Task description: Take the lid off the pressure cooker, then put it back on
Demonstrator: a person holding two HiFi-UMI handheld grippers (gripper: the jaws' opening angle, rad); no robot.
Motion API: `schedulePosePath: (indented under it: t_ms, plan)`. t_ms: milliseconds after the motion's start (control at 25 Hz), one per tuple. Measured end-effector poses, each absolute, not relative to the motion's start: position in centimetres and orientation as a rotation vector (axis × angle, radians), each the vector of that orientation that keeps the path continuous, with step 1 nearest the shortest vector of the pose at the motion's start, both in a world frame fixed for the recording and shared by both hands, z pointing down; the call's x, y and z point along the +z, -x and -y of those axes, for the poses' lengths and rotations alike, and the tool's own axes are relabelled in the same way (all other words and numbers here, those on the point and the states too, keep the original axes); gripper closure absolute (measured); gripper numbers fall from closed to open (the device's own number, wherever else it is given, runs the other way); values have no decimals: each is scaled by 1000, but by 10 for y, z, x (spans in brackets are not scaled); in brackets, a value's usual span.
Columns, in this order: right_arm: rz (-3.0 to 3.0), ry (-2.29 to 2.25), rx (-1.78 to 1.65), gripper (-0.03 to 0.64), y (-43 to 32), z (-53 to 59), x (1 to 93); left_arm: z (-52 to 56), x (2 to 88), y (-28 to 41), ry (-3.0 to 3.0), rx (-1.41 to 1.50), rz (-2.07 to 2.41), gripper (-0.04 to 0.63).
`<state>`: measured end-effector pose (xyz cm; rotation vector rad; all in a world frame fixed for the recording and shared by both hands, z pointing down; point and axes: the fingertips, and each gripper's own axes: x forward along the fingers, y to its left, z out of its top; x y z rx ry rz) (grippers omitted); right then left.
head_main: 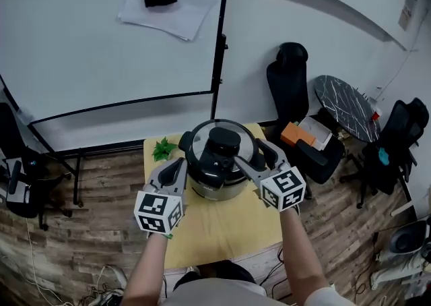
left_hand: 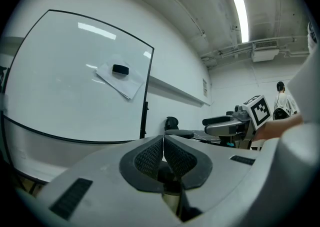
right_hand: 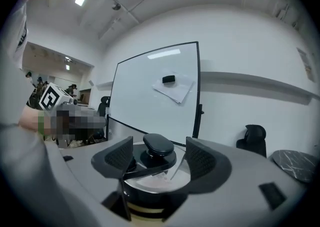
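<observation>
The pressure cooker lid [head_main: 201, 141] looked heavy and slippery; its black knob [right_hand: 159, 144] seemed the best hold. The right gripper [right_hand: 159, 160] jaws stood wide apart, the left gripper [left_hand: 163, 157] jaws together, both empty.

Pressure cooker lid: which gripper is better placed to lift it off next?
Right, probably. The right gripper has its jaws apart with the lid knob framed between them. The left gripper is shut, beside the pressure cooker, aimed past it.
</observation>
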<state>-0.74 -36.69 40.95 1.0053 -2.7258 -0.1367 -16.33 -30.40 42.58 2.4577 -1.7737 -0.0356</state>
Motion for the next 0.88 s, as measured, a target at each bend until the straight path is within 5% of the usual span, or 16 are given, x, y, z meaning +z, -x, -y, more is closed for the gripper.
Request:
schedulePosePath:
  t_ms: [640, 880]
  plan:
    - [2601, -323, -102, 287, 94, 418, 453, 322, 438, 184, -2227, 24, 1999, 580]
    - [2515, -282, -102, 339, 99, 421, 465, 315, 441, 185, -2198, 13, 2021, 580]
